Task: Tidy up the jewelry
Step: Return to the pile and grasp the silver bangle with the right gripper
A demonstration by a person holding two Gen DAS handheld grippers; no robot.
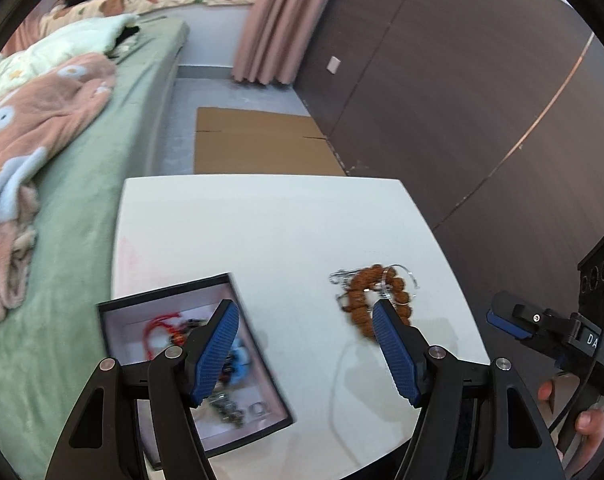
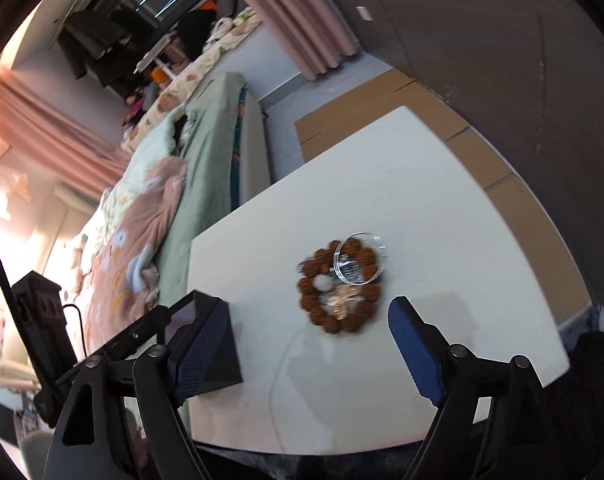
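A brown bead bracelet lies on the white table, with a clear bangle and a silver chain on it. In the right wrist view the bracelet rings the clear bangle and a small gold piece. A black-rimmed box at the table's left holds red cord and other jewelry. My left gripper is open and empty between box and bracelet. My right gripper is open and empty, just short of the bracelet; it also shows in the left wrist view.
A bed with green sheet and pink blanket lies left of the table. Flattened cardboard is on the floor beyond the far edge. A dark wall runs along the right. The box corner sits by my right gripper's left finger.
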